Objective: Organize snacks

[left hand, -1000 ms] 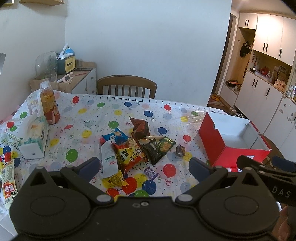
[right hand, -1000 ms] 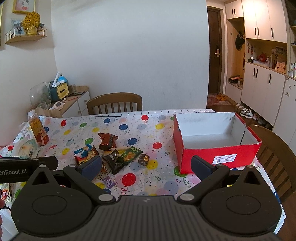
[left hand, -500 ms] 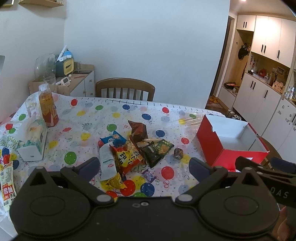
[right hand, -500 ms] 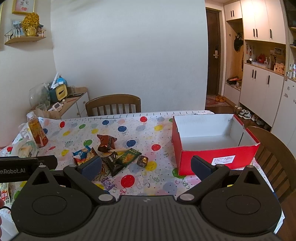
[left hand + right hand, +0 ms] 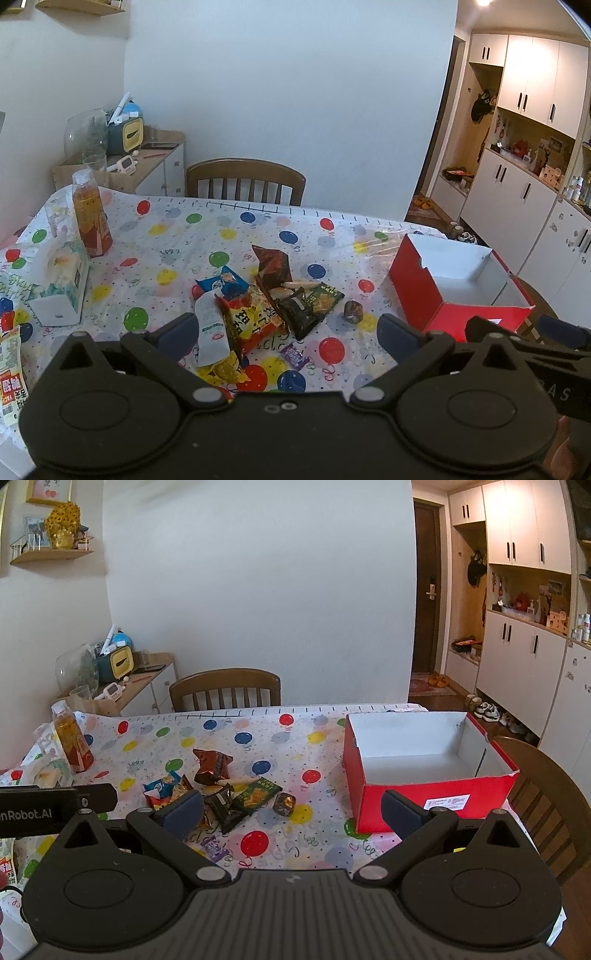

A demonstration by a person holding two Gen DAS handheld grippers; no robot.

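Left wrist view: the left gripper [image 5: 286, 330] hangs over the near edge of the table with its two dark-padded fingers spread wide, nothing between them. Just beyond lies a loose heap of snack packets on the white plastic tablecloth printed with coloured balloons [image 5: 177, 243]: a small purple sweet wrapper [image 5: 294, 355] nearest, then a white pouch [image 5: 211, 328] touching an orange-and-yellow crisp bag [image 5: 253, 317], a black packet [image 5: 298, 314] overlapping a green one [image 5: 325, 298], a blue packet [image 5: 221, 281] and a brown foil bag [image 5: 272, 263] farthest. A small dark round sweet [image 5: 352, 311] sits apart to the right. Right of that stands an open red cardboard box with a white inside [image 5: 413, 280], holding nothing visible. From the right wrist, the right gripper [image 5: 291, 810] is likewise released, its fingers wide apart and nothing held. Farther off are an amber drink bottle [image 5: 90, 218] and a brown wooden chair [image 5: 245, 173].
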